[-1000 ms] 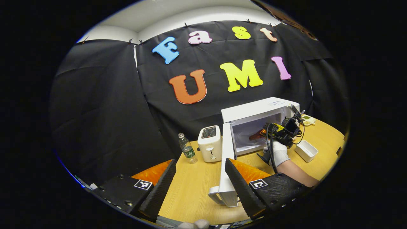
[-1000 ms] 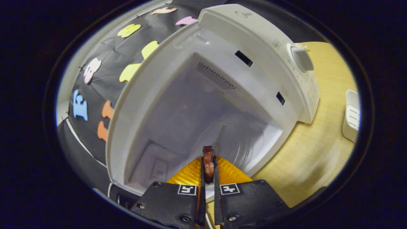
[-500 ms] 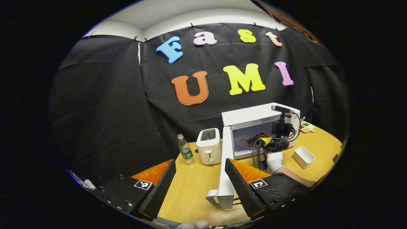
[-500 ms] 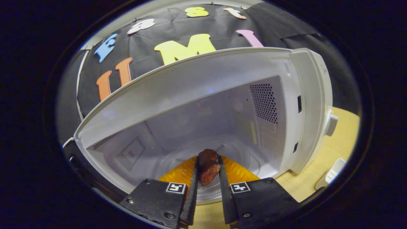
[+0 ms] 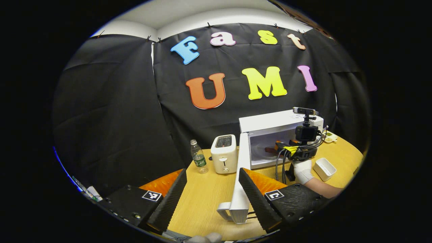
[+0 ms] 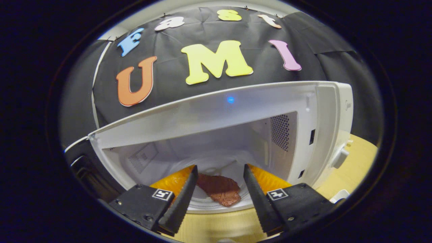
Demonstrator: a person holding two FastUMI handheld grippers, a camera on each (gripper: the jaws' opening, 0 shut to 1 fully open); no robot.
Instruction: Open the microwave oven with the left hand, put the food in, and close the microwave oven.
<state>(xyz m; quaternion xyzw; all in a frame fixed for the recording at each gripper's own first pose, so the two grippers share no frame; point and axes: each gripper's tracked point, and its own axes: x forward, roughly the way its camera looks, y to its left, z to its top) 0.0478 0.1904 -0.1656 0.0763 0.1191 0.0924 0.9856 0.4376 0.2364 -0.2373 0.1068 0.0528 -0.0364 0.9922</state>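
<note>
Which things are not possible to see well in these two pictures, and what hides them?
- Food, right gripper view: its near edge is hidden behind the microwave's front lip.
- Food, left gripper view: too small and partly behind the right gripper.
- Door, left gripper view: seen edge-on, its handle partly covered by the left gripper finger.
- Bottle label: too small.

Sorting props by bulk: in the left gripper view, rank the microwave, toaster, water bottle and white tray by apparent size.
1. microwave
2. toaster
3. water bottle and white tray: they look alike in size, so no ranking.
</note>
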